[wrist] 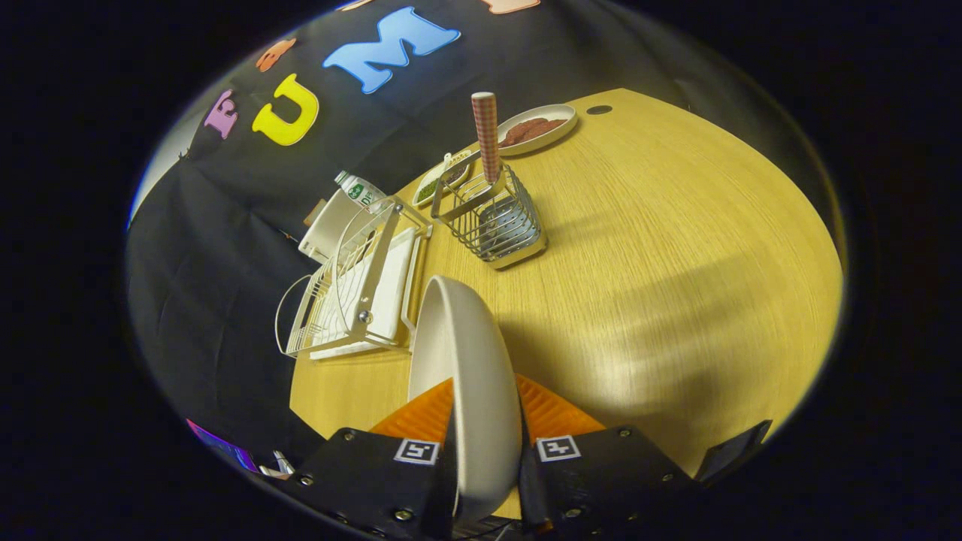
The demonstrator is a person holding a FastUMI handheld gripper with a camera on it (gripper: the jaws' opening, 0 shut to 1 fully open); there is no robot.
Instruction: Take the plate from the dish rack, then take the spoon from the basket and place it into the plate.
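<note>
The plate (470,368) stands on edge, gripped between both fingers of the hand-held gripper (487,451), above the bench (661,248). Beyond it sit the dish rack (353,289) and the basket (496,218), spoon (487,135) handle upright inside

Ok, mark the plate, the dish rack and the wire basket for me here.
plate (466,353): gripper view, on its pale underside, held on edge between the two fingers.
dish rack (353,285): gripper view, on its wire frame beyond the plate.
wire basket (500,222): gripper view, on its front mesh wall.
</note>
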